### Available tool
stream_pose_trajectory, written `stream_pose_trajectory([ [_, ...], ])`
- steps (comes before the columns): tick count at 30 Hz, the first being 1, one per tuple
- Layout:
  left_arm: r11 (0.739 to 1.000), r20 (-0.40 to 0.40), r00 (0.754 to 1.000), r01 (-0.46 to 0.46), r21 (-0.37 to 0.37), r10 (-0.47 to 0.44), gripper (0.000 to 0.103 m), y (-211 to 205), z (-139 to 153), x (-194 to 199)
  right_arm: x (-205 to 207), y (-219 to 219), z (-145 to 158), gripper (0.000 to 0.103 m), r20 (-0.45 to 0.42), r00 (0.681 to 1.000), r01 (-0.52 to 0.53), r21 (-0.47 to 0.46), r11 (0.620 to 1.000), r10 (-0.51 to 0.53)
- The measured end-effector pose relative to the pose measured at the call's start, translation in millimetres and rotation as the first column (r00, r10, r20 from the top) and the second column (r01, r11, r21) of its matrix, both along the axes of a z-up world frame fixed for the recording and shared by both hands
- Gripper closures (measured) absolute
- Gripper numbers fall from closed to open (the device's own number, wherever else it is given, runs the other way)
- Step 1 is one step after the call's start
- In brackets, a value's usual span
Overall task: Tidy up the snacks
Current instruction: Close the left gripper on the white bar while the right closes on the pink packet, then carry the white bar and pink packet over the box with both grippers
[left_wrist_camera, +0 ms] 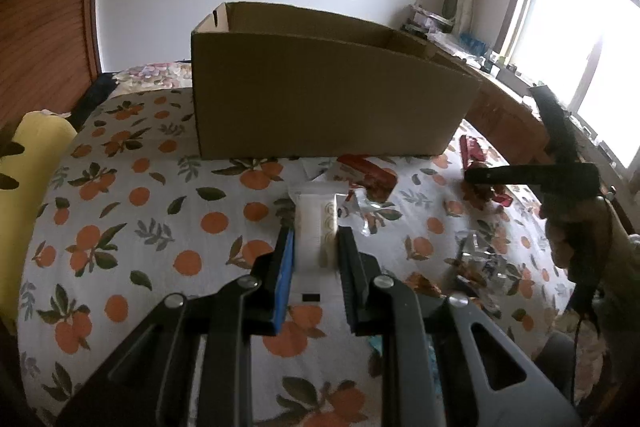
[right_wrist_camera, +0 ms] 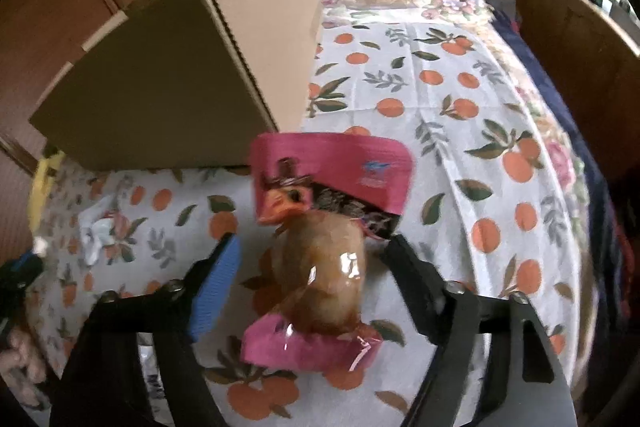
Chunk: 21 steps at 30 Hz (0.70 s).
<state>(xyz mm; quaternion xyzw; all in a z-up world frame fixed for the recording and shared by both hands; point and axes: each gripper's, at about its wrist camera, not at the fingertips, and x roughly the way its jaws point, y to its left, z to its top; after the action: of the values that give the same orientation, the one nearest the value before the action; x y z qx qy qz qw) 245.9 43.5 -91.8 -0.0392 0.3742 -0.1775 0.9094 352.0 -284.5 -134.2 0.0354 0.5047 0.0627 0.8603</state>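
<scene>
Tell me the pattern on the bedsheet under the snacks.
White bedsheet printed with oranges and green leaves; clearest in the right wrist view.

No legible text: print on the pink snack packet [right_wrist_camera: 332, 163] and white wrapped snack [left_wrist_camera: 314, 227] too blurred to read.

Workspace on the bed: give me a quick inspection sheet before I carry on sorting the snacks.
Surface: bedsheet with orange-fruit print, lying fairly flat.
Job's things: open cardboard box standing on the sheet; white snack bar; pink-wrapped chicken snack.
Clutter: loose red packets and clear wrappers scattered in front of the box.
Grippers: left tongs shut on the white snack bar; right tongs open, straddling the pink-wrapped chicken snack, pads not touching it.
Cables: dark cord hanging under the right hand.
Surroundings: yellow pillow, window, cluttered wooden desk, white wall.
</scene>
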Motion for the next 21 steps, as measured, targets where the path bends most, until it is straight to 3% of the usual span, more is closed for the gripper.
stream_pose_trajectory([
  [4,1.000,0.022,1.000,0.005,0.010,-0.006,0.084,-3,12,-12,-6,2,-1,0.055,-0.004,1.000,-0.012,-0.097,0.995,0.012],
  [9,0.999,0.044,0.999,0.010,0.033,-0.012,0.084,-10,25,-24,-25,-4,-1,0.059,0.012,1.000,-0.027,-0.115,0.993,0.029],
  [21,0.998,0.084,0.996,0.023,0.056,-0.028,0.084,-25,44,-36,-70,-23,22,0.061,0.098,0.995,-0.025,-0.026,0.999,0.027],
])
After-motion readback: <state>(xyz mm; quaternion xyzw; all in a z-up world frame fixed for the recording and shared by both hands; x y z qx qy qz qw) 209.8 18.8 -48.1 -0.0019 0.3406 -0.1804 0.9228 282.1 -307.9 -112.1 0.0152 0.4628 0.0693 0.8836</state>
